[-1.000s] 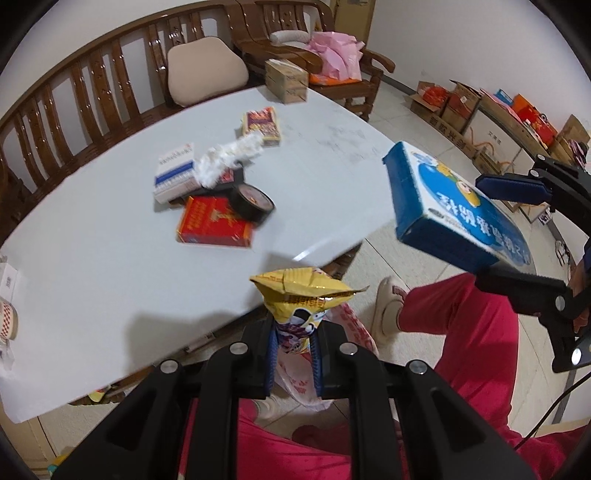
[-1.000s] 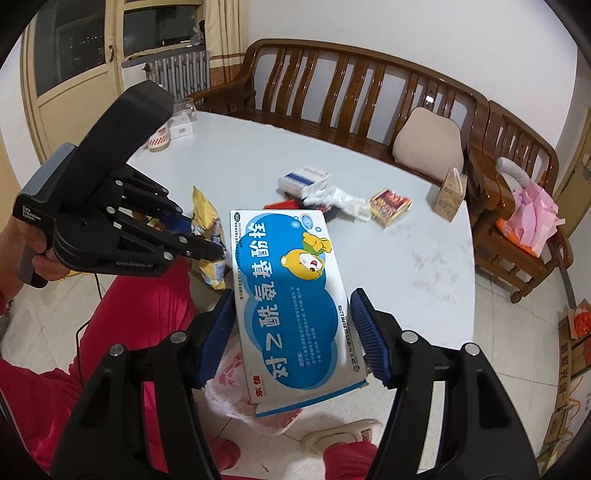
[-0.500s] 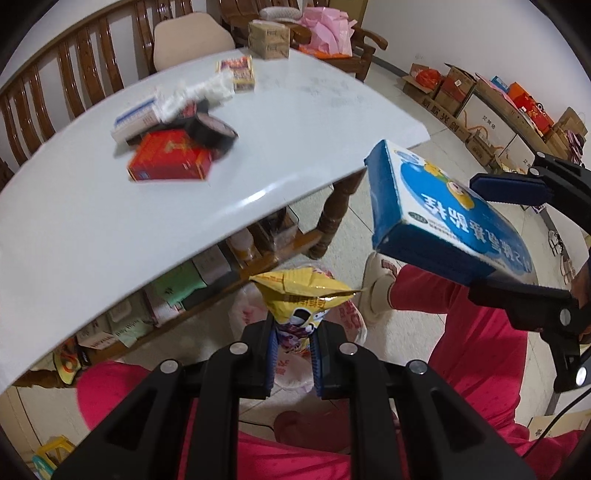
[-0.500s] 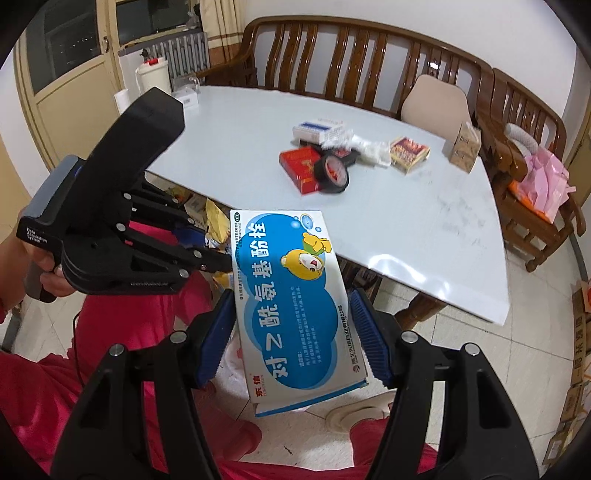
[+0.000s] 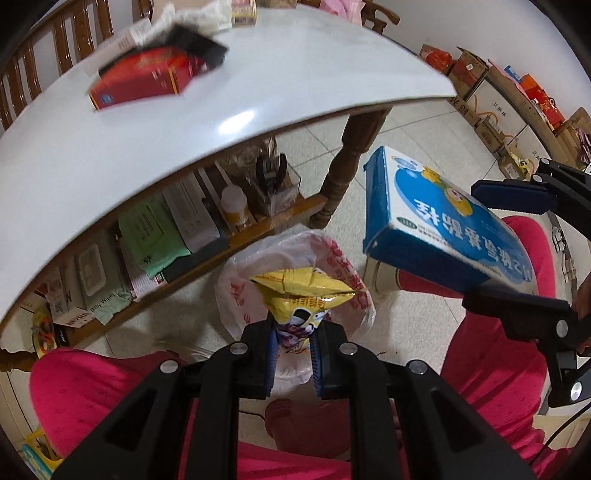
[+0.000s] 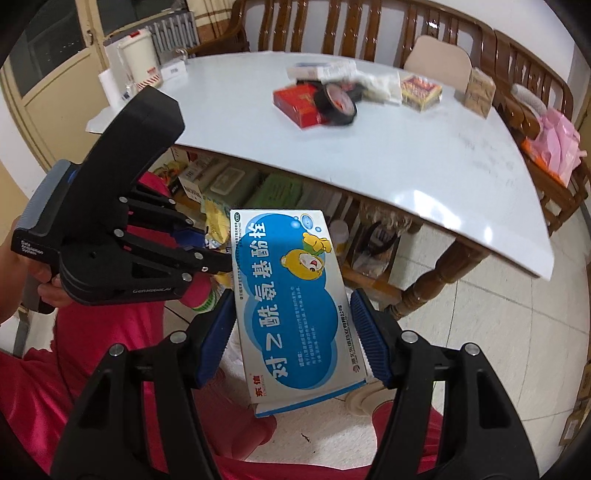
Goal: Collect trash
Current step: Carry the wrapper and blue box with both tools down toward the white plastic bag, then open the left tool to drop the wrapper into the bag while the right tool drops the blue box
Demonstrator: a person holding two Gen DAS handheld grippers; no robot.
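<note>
My left gripper (image 5: 293, 334) is shut on a crumpled yellow snack wrapper (image 5: 304, 295) and holds it above a white plastic bag with red print (image 5: 236, 291) on the floor. My right gripper (image 6: 295, 325) is shut on a blue and white medicine box (image 6: 295, 302); the box also shows in the left wrist view (image 5: 439, 236), up and to the right of the bag. The left gripper shows in the right wrist view (image 6: 218, 262), left of the box. A red box (image 6: 297, 103), a black tape roll (image 6: 336, 103), crumpled tissue (image 6: 376, 85) and other small boxes lie on the white table (image 6: 406, 155).
A shelf under the table (image 5: 155, 236) holds packets, boxes and a bottle. A wooden table leg (image 5: 343, 173) stands beyond the bag. The person's red-trousered legs (image 5: 495, 354) flank the bag. Wooden benches (image 6: 369, 33) surround the table; cardboard boxes (image 5: 491, 92) line the wall.
Both grippers have dropped from table height to below the table's edge with their loads. The white bag on the floor now lies directly under the wrapper.
</note>
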